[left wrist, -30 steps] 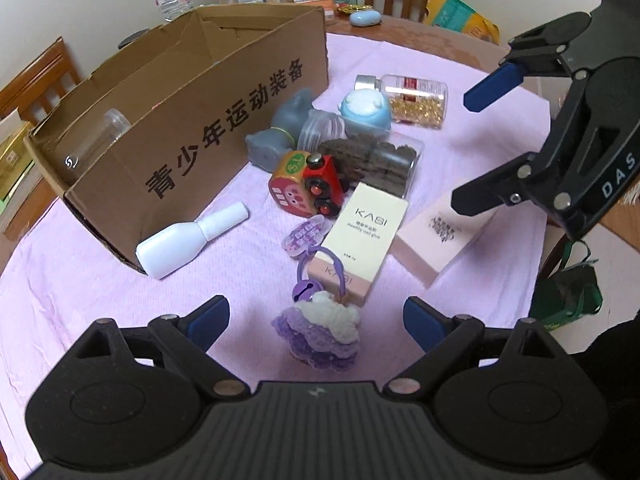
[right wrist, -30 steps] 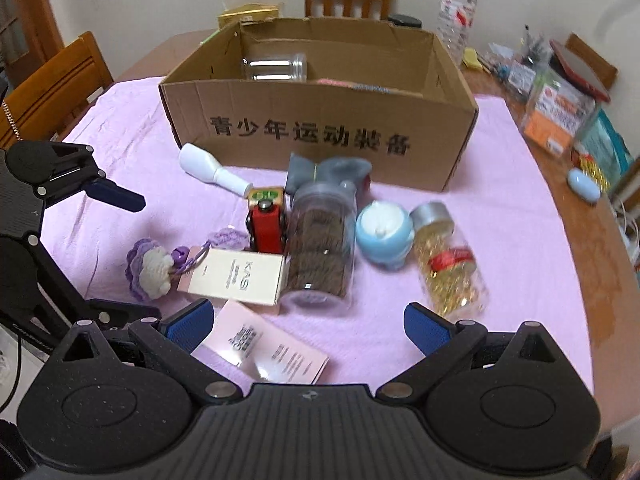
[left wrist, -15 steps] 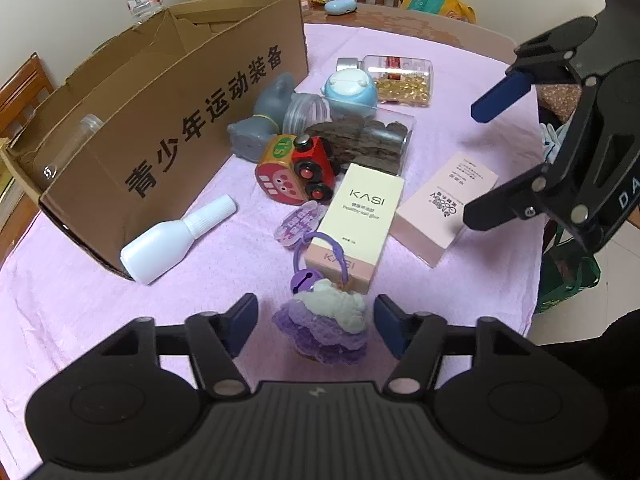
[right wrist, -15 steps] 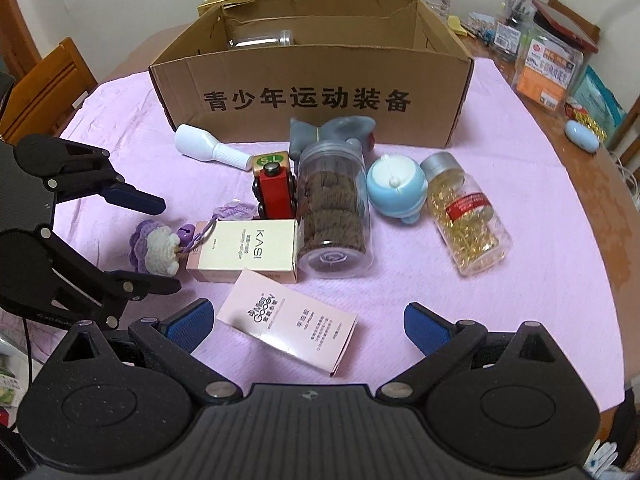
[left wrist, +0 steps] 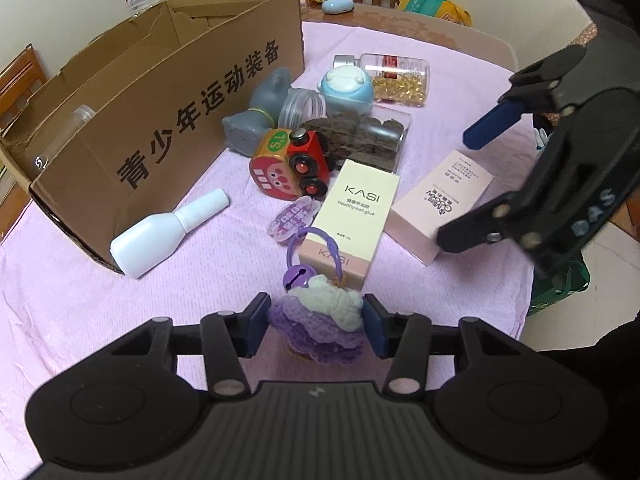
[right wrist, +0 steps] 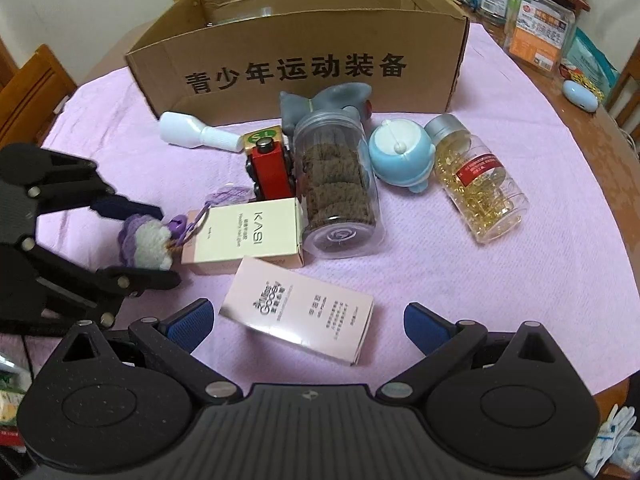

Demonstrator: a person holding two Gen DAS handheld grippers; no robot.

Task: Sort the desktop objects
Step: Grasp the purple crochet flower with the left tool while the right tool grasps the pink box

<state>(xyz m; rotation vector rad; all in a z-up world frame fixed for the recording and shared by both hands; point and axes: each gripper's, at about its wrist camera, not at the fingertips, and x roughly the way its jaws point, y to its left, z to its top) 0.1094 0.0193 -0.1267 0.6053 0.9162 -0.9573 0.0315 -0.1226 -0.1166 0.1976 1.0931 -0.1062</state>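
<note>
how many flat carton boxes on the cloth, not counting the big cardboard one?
2. The cream KASI box lies beside the cookie jar, the keychain loop resting on it. The pink box lies nearest the open right gripper. None seem hidden.

The left hand-held gripper (left wrist: pixel 316 326) pinches the purple crocheted charm (left wrist: pixel 318 326), apparently still on the worktop (left wrist: pixel 80 300), beside the KASI box (left wrist: pixel 350 220).
</note>
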